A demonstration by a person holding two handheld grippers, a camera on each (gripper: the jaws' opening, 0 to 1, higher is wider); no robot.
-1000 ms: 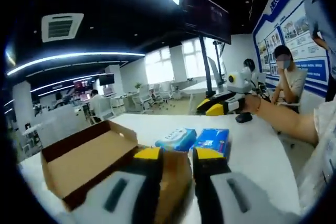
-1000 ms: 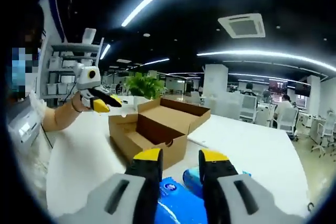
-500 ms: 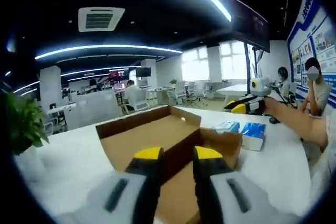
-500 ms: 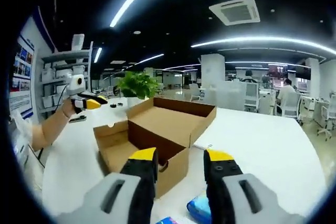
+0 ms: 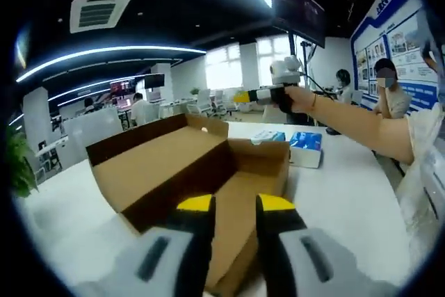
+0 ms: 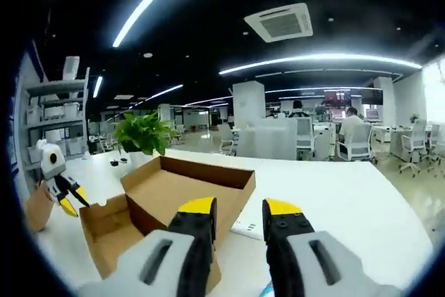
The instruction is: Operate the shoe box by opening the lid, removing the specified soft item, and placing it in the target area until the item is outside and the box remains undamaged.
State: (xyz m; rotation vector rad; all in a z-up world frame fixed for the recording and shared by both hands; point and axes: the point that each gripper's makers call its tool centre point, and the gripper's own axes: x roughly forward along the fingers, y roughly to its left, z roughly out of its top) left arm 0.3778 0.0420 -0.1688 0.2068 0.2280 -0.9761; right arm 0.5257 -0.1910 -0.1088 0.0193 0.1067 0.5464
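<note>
While hovering over the open brown cardboard shoe box [image 5: 208, 172], both grippers [image 5: 233, 206] [image 6: 238, 210] narrowly parted, empty; apparently soft blue packs [image 5: 306, 145] beyond on glossy white table [image 5: 348, 199].

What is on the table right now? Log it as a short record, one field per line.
box: brown shoe box, lid folded open
box contents: looks empty, cardboard floor showing
soft items: two blue-and-white packs lying on the white table beside the box
left gripper: empty, jaws slightly apart, raised over the box's near edge
right gripper: empty, jaws slightly apart, held above the box
plant: potted plant beyond the box
</note>
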